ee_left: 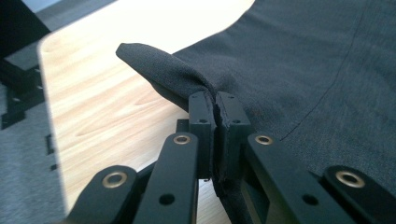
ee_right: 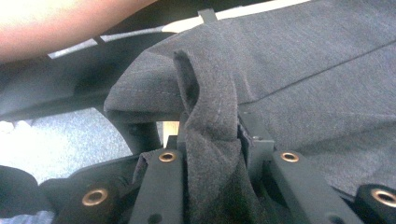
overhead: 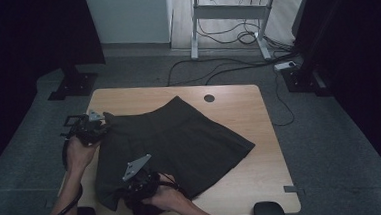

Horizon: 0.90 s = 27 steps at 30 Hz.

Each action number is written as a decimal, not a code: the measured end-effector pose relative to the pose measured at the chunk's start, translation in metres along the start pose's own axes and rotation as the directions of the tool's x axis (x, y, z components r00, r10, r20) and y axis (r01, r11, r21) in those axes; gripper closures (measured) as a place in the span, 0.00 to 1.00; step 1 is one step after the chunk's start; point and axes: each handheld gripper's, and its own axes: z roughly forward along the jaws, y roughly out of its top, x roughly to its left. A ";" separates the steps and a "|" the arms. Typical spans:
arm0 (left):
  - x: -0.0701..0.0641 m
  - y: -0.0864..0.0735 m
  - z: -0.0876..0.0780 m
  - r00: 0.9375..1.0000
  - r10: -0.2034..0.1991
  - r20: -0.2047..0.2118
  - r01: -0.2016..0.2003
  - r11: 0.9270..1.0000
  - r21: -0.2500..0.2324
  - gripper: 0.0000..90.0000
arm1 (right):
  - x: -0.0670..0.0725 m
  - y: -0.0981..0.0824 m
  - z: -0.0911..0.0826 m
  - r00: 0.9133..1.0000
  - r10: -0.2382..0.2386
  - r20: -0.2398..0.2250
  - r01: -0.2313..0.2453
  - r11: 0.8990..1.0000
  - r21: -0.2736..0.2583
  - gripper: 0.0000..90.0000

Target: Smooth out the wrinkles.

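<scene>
Skirt (overhead: 175, 138), dark grey, lies spread across the wooden desk (overhead: 261, 148), hem fanned toward the right, one edge at the near left; left hand-held gripper (overhead: 92, 128) is clamped on a fold at the far-left corner, cloth pinched between its jaws in the left gripper view (ee_left: 215, 100); right hand-held gripper (overhead: 140, 183) grips a bunched fold at the near edge (ee_right: 210, 126), jaws held slightly apart by the thickness; two corner holds on one side suggest a lift to fold it over.

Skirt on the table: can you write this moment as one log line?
left gripper: shut on dark skirt corner | right gripper: shut on bunched skirt edge | skirt: spread on wooden table
</scene>
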 end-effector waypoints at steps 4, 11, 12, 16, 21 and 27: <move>0.004 0.005 -0.002 1.000 -0.014 0.006 0.014 1.000 -0.013 0.95 | -0.003 -0.001 -0.011 1.000 0.006 0.020 -0.005 1.000 -0.023 0.82; -0.005 0.030 0.017 0.999 -0.026 0.033 0.028 0.998 -0.056 0.95 | -0.024 -0.016 -0.048 0.991 0.068 0.113 -0.062 0.997 -0.053 0.82; -0.007 0.035 0.020 0.999 -0.023 0.037 0.025 0.998 -0.064 0.95 | -0.028 -0.019 -0.054 0.989 0.080 0.128 -0.073 0.996 -0.057 0.82; -0.018 0.054 0.031 0.999 -0.005 0.045 0.010 0.995 -0.099 0.96 | -0.040 -0.032 -0.077 0.975 0.123 0.187 -0.108 0.991 -0.084 0.82; -0.037 0.075 0.046 0.998 0.023 0.057 -0.016 0.992 -0.122 0.97 | -0.052 -0.048 -0.102 0.957 0.163 0.240 -0.141 0.984 -0.106 0.82; -0.052 0.092 0.058 0.996 0.045 0.077 -0.035 0.991 -0.131 0.98 | -0.060 -0.064 -0.121 0.940 0.198 0.277 -0.169 0.978 -0.123 0.82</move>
